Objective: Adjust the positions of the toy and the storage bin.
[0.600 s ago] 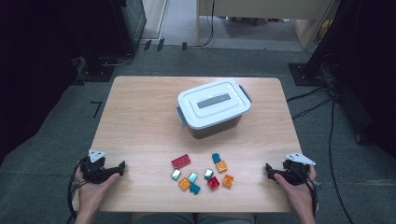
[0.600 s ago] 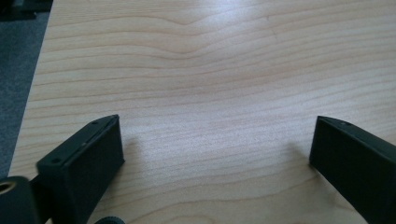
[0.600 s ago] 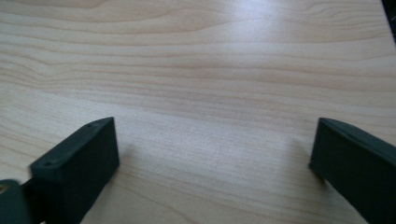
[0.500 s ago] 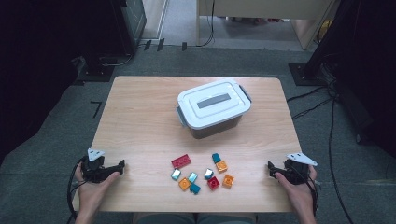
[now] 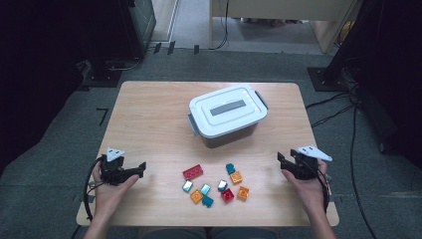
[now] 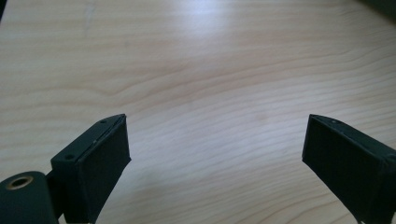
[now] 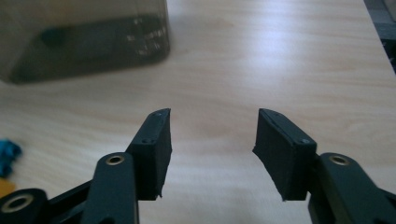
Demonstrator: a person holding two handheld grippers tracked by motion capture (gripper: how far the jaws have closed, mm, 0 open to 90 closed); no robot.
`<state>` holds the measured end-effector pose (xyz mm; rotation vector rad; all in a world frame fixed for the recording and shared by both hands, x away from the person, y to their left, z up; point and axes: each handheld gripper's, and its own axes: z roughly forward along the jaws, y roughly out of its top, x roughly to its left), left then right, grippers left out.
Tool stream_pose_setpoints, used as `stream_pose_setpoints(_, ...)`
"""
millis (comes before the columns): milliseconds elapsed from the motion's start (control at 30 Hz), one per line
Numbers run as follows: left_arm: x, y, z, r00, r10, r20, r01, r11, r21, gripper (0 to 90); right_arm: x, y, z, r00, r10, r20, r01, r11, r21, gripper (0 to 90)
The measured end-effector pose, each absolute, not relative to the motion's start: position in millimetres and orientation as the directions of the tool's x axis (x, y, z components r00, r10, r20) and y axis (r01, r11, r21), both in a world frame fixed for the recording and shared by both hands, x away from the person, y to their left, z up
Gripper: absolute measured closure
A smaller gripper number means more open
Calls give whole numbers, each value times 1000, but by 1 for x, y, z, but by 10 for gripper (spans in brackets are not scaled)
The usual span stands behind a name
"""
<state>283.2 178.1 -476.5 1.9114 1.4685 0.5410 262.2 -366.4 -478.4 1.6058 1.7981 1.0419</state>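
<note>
Left tool: black two-jaw tool in the person's left hand, at the near left of the light wooden bench, well to the left of the brick cluster; jaws stand wide apart with bare wood between them, as the left gripper view shows.
Right tool: black two-jaw tool in the person's right hand, near the front right edge, well to the right of the brick cluster; jaws part-open, nothing between them, seen in the right gripper view too.
Brick cluster: small toy bricks lying loose on the bench between the two tools, touched by neither.
Red brick: long red plastic brick at the cluster's left, nearest the left tool.
Silver bricks: small shiny blocks just in front of the red brick.
Orange bricks: small square orange blocks on the cluster's right side, nearest the right tool.
Teal brick: small teal block at the cluster's far edge, just behind an orange one.
Lidded box: white plastic storage box with grey handle and side clips, lid on, behind the cluster at mid-bench; its dark lower wall shows ahead and left of the right tool.
</note>
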Motion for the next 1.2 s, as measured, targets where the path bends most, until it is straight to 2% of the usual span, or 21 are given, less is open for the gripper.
stream_pose_setpoints(33, 283, 178, -476, 284, 956, -68, 684, -153, 713, 88, 262, -366, -478, -171, 978, 116, 587, 7, 809, 484)
stream_pose_setpoints(100, 287, 164, -472, 304, 951, -59, 670, -169, 723, 125, 280, -362, -473, -173, 974, 145, 581, -18, 814, 539)
stream_pose_setpoints(367, 299, 133, -461, 351, 934, -71, 647, -187, 740, 139, 322, -345, -451, -192, 968, 162, 552, -30, 833, 689)
stream_pose_setpoints(567, 303, 120, -458, 363, 931, -29, 637, -225, 738, 147, 350, -339, -436, -196, 968, 155, 509, -35, 860, 769)
stream_pose_setpoints(767, 305, 120, -457, 362, 931, -49, 643, -212, 736, 150, 367, -337, -435, -174, 981, 89, 469, 3, 883, 768)
stream_pose_setpoints(1033, 310, 122, -456, 348, 934, -88, 658, -176, 732, 150, 367, -327, -433, -227, 969, 99, 479, 23, 877, 781)
stream_pose_setpoints(1200, 312, 118, -455, 357, 930, -93, 655, -178, 735, 150, 360, -318, -433, -316, 939, 137, 485, 36, 874, 732)
